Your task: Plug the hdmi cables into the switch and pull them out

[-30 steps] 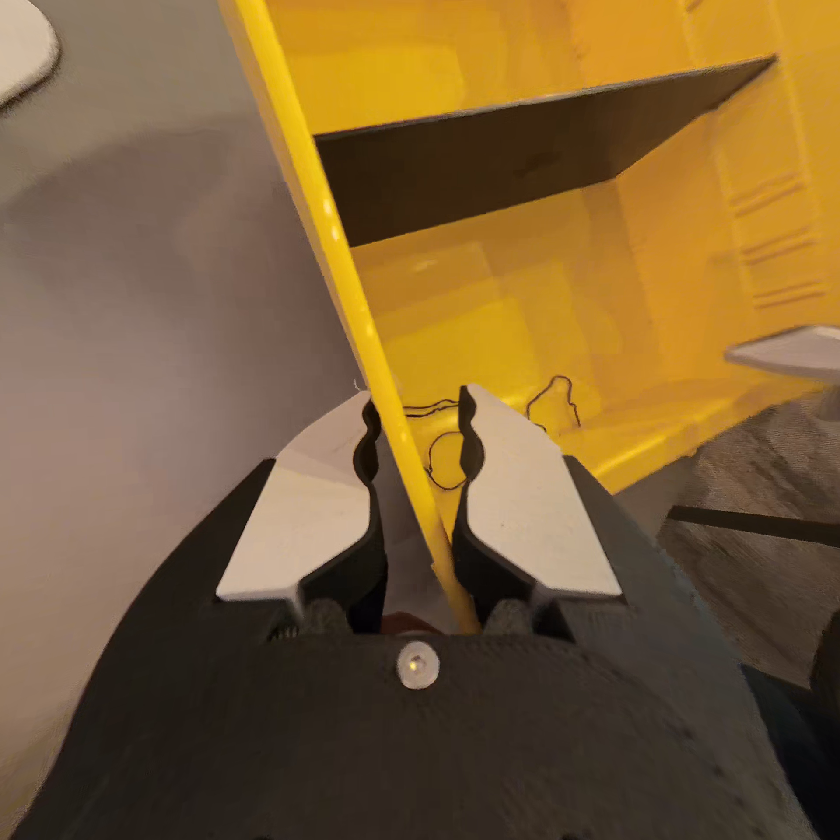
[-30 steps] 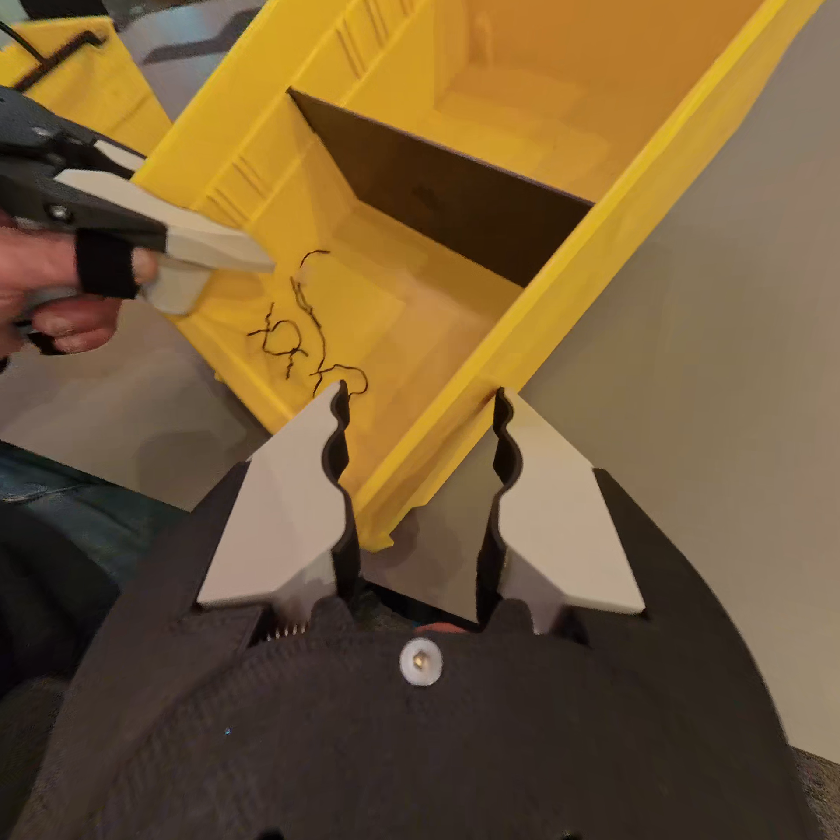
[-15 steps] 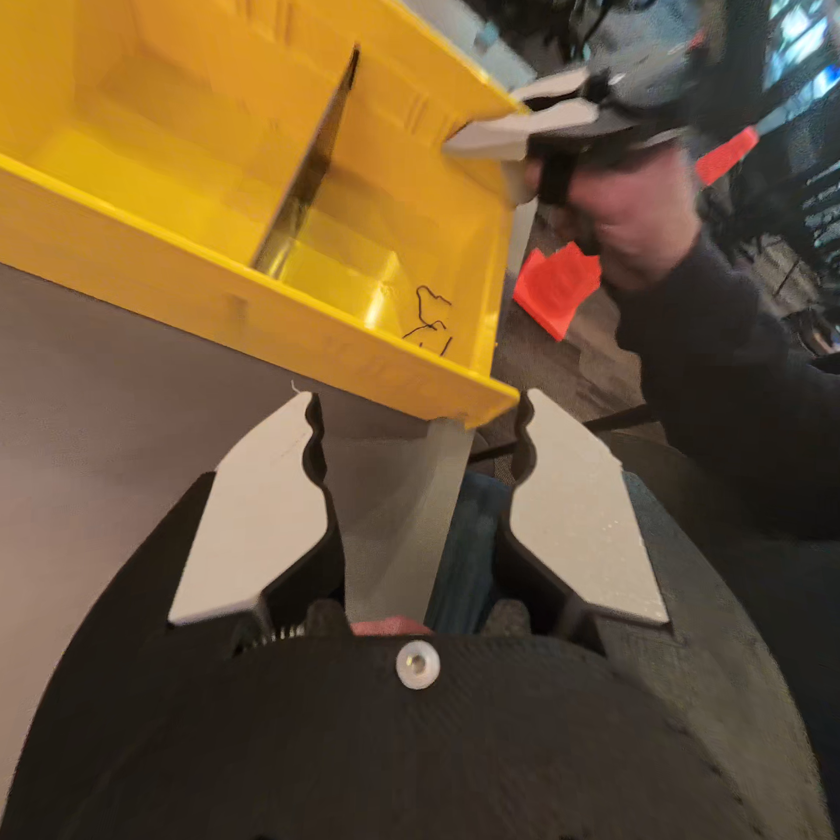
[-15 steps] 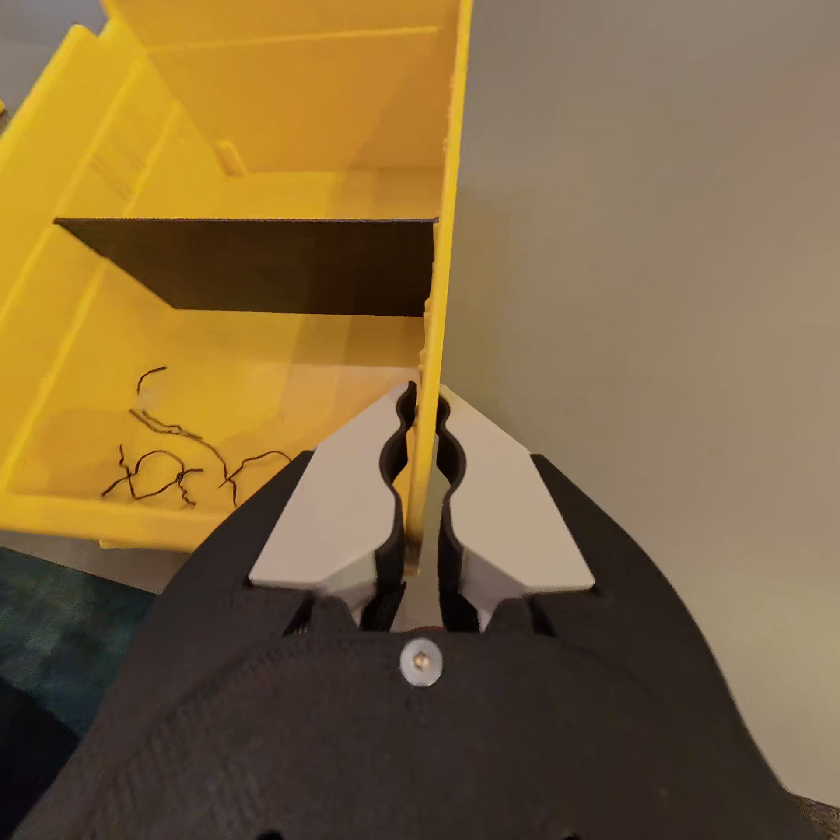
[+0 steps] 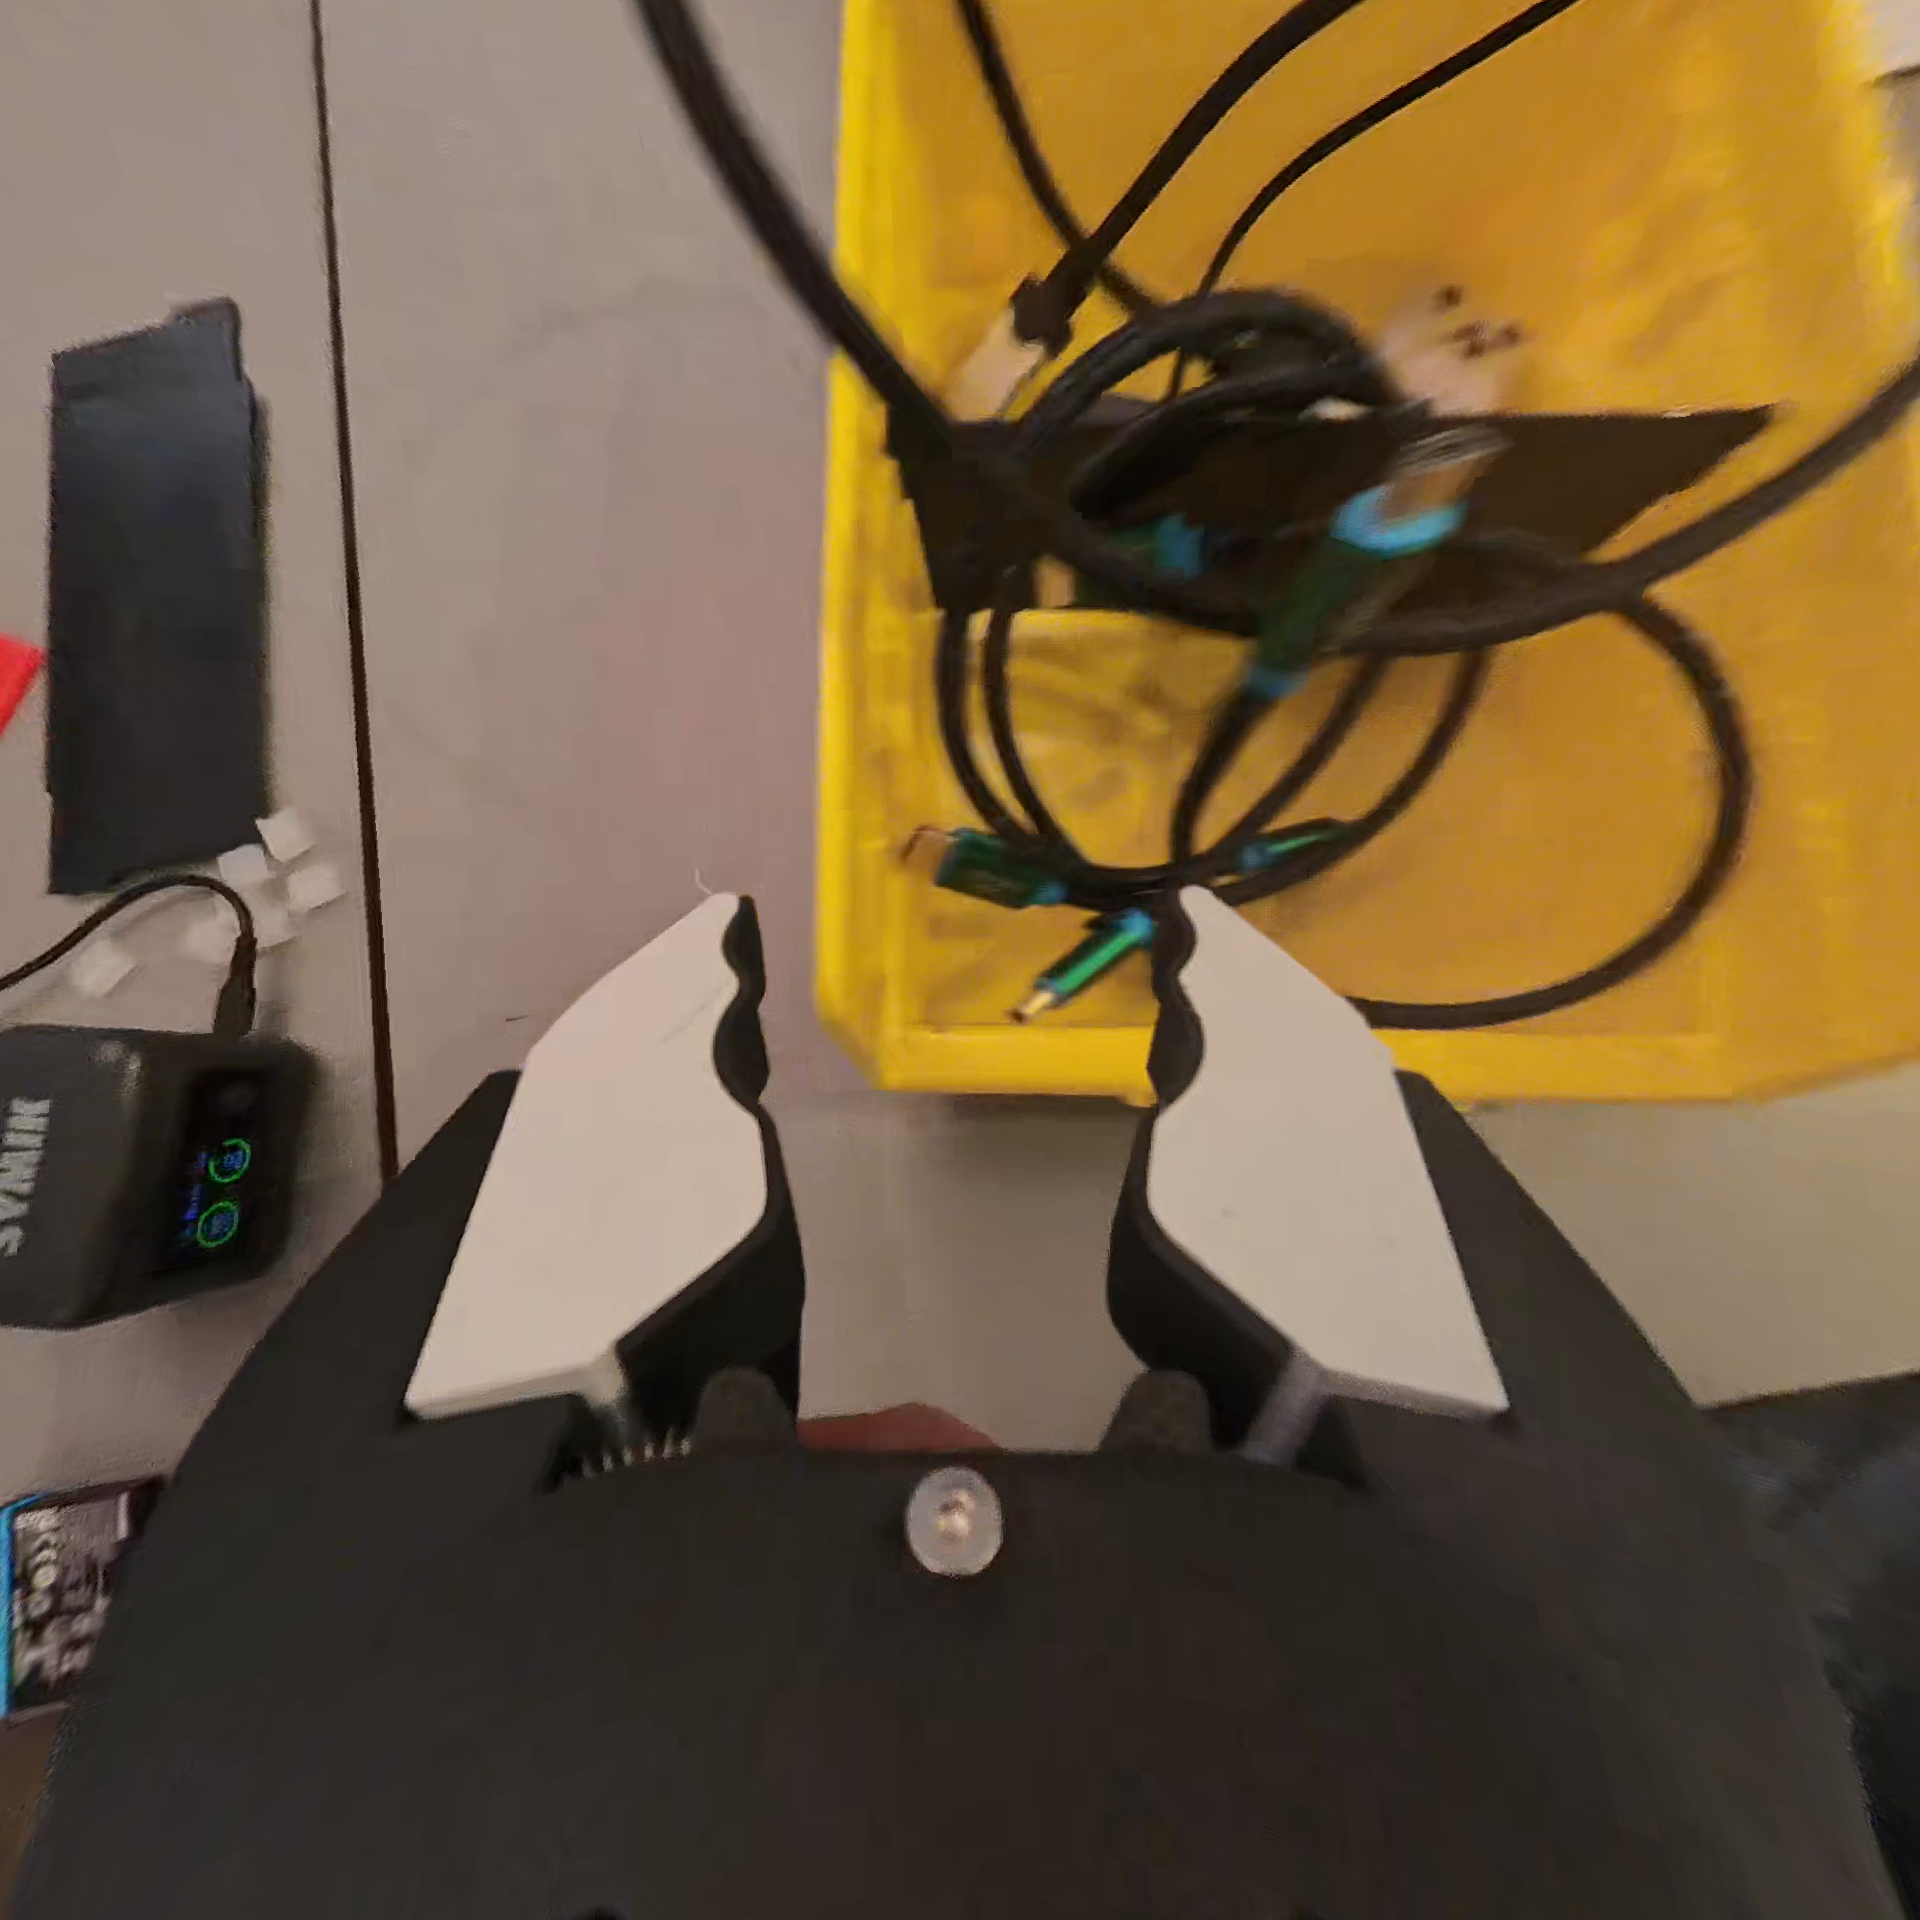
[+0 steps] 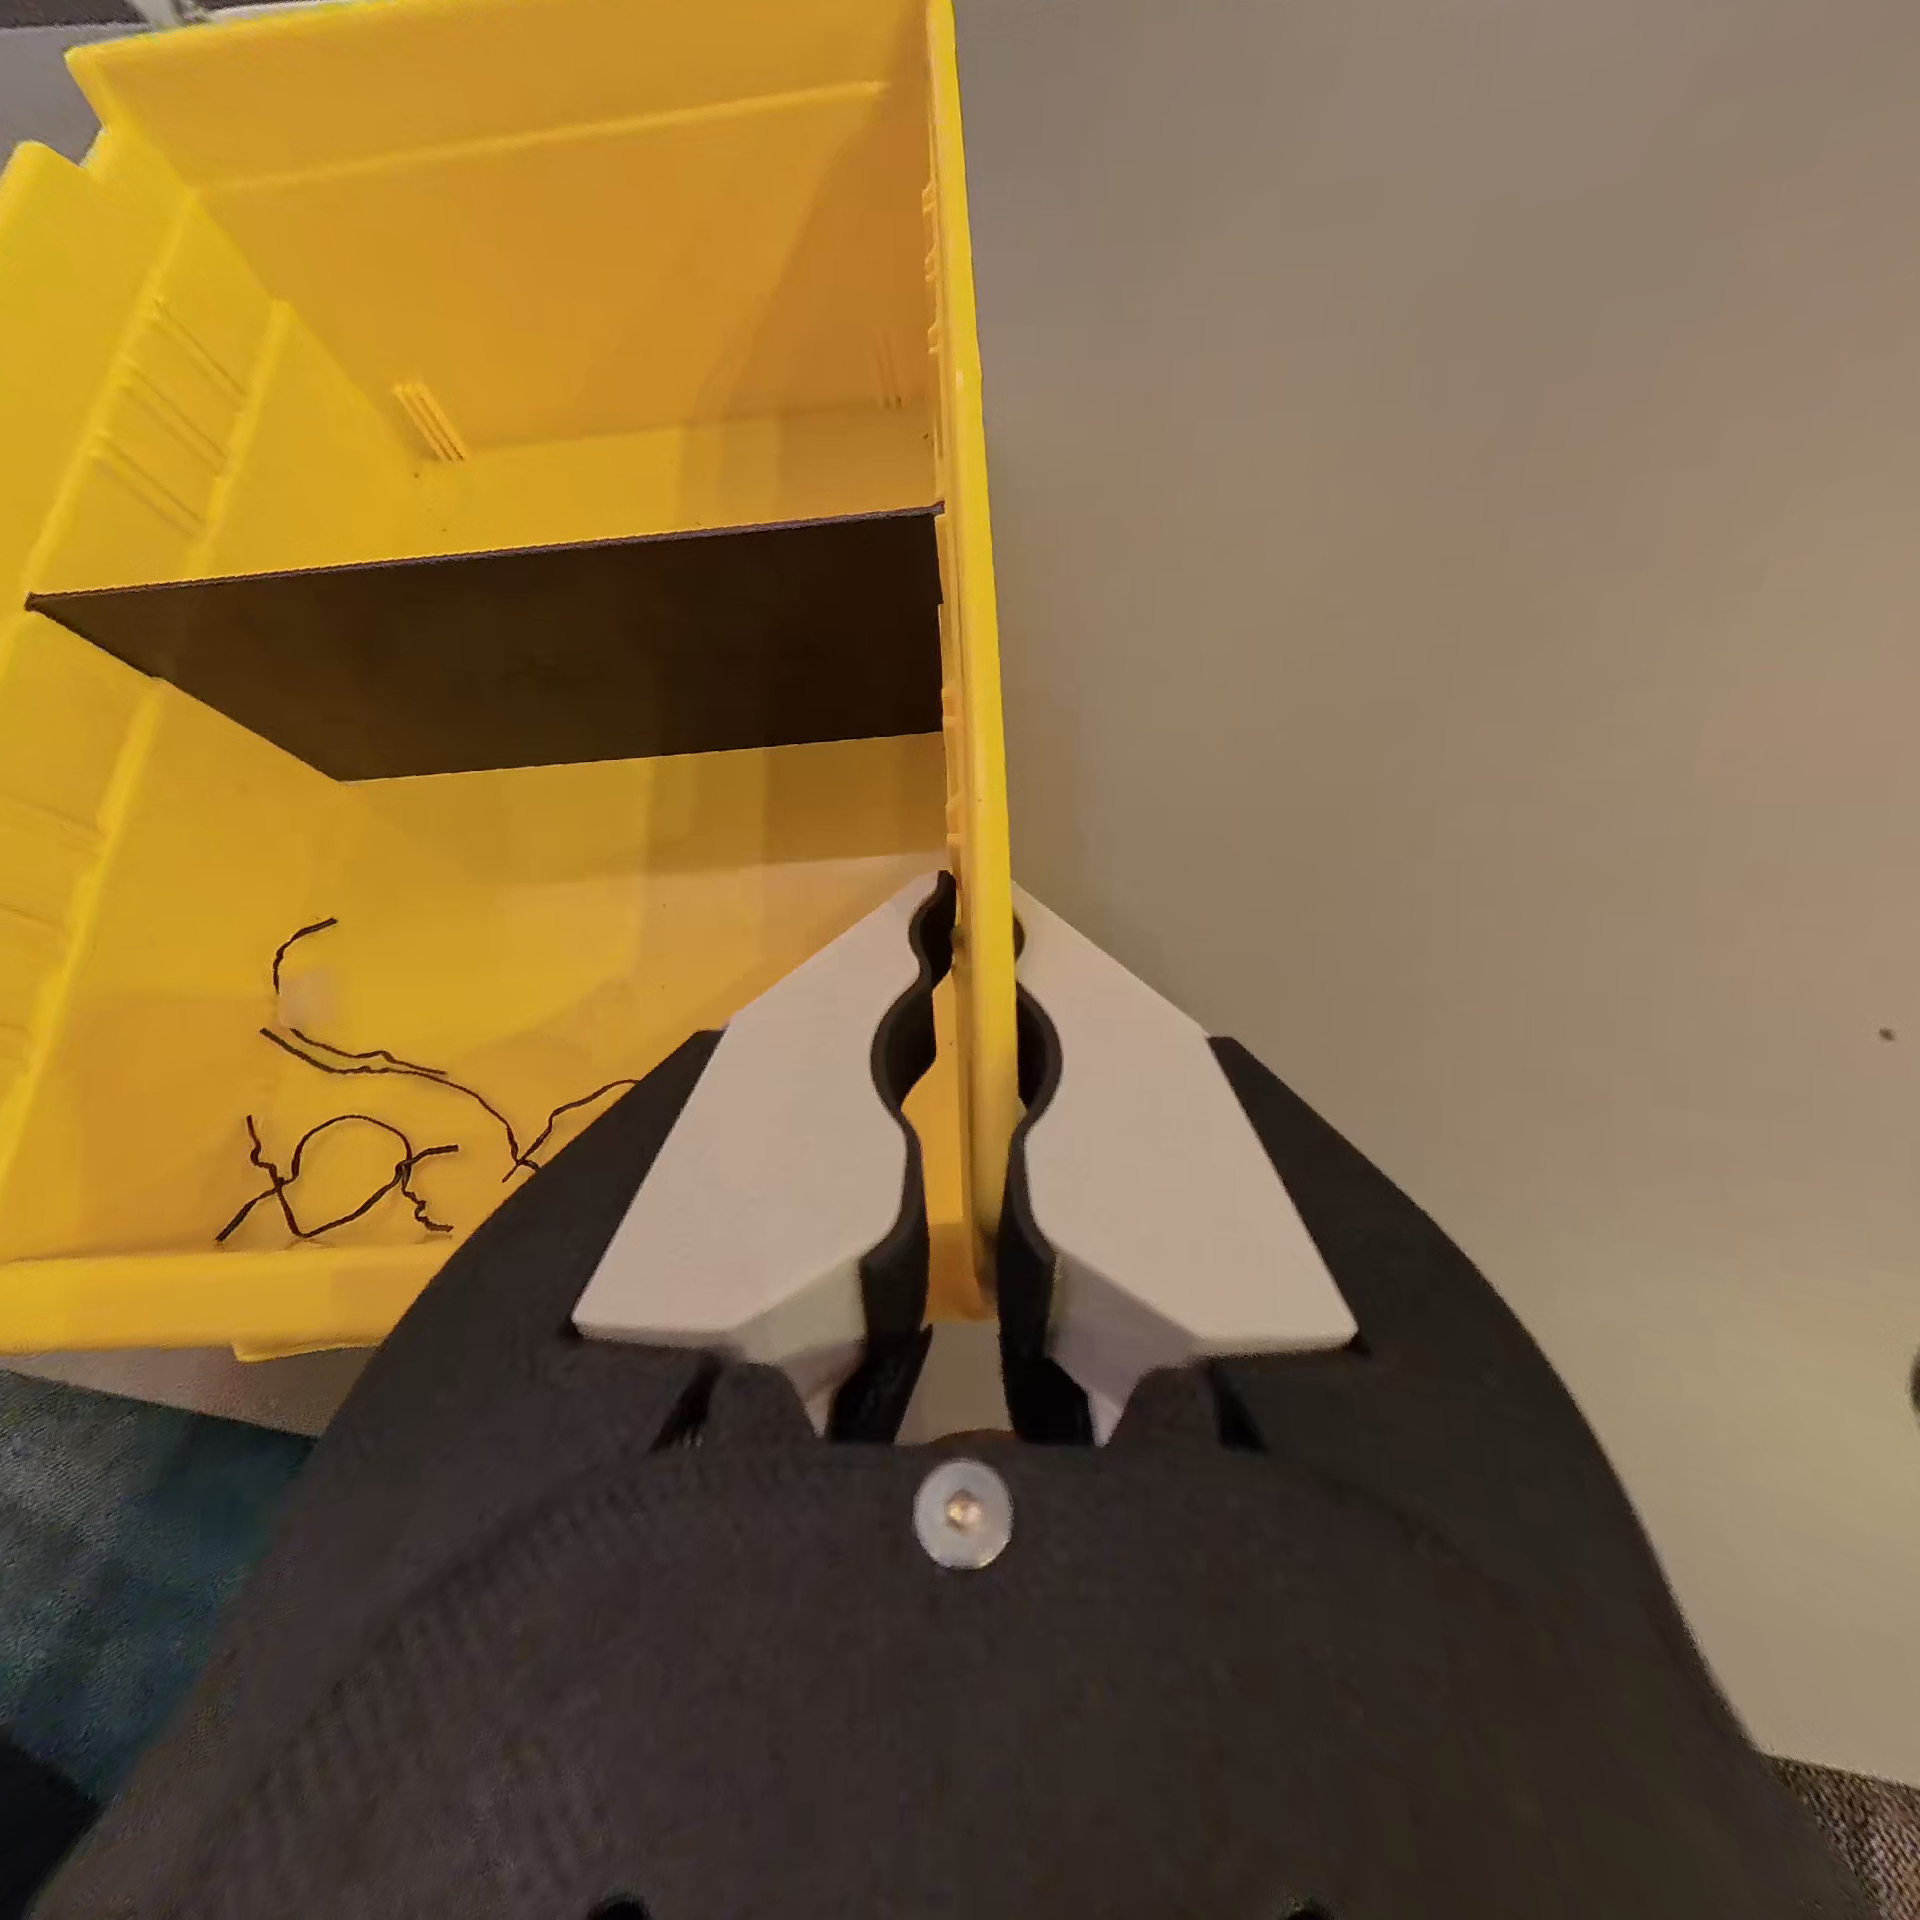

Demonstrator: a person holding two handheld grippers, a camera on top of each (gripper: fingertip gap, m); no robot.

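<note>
We pinch the empty yellow bin's wall (image 6: 961, 623) with our right gripper (image 6: 982, 935) to steady it, while our left gripper (image 5: 961, 925) waits wide apart beside the cables (image 5: 1299, 644).

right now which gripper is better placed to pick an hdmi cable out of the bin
Left. The left gripper is open and empty over the near corner of the yellow bin holding the hdmi cables. The right gripper is shut on an empty yellow bin's wall.

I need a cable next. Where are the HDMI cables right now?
In the left wrist view, the cables lie tangled in a yellow bin just ahead-right of the open left claw.
</note>
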